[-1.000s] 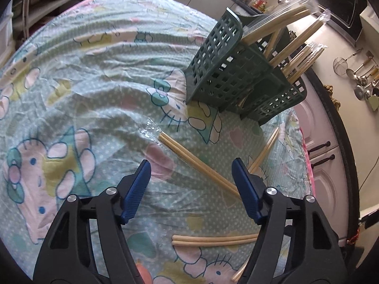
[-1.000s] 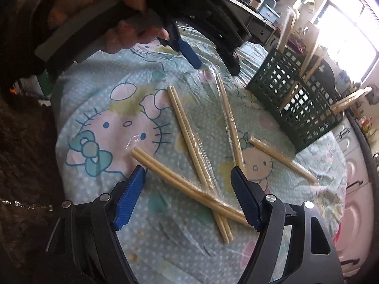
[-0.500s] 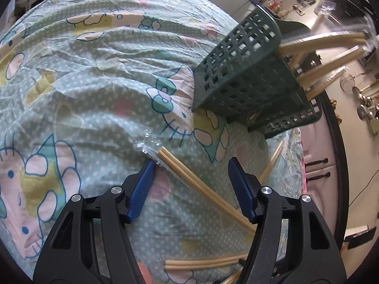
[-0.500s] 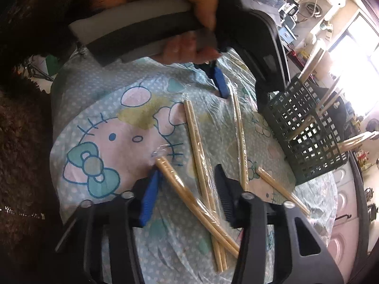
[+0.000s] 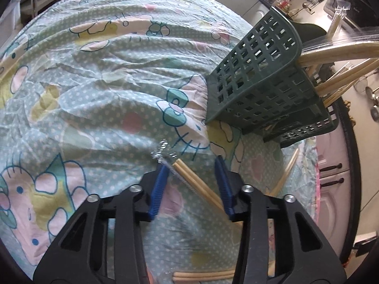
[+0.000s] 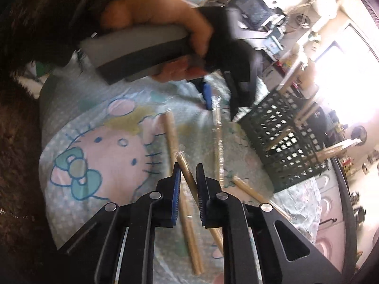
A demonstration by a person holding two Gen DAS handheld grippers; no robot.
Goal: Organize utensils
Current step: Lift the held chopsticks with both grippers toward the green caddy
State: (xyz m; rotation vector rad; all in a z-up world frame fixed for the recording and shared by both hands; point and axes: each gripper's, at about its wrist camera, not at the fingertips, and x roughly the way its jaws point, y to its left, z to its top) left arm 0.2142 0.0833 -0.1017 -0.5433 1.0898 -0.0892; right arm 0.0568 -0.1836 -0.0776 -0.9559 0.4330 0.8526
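Both claws at wrapped chopstick pairs on the cartoon-print tabletop.

The left claw [image 5: 191, 165] is spread around the end of a wrapped chopstick pair [image 5: 196, 182] lying on the tabletop [image 5: 94, 94]; the right claw [image 6: 188, 175] pinches another wrapped pair [image 6: 186, 170]. The green basket [image 6: 284, 142], further right, holds more pairs upright.

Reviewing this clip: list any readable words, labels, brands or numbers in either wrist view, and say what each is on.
No text can be read in either view.
tablecloth: cartoon cat drawings only, no lettering.
green basket: no label visible.
wrapped chopsticks: clear wrappers, no print legible.
counter clutter: too small and blurred to read.
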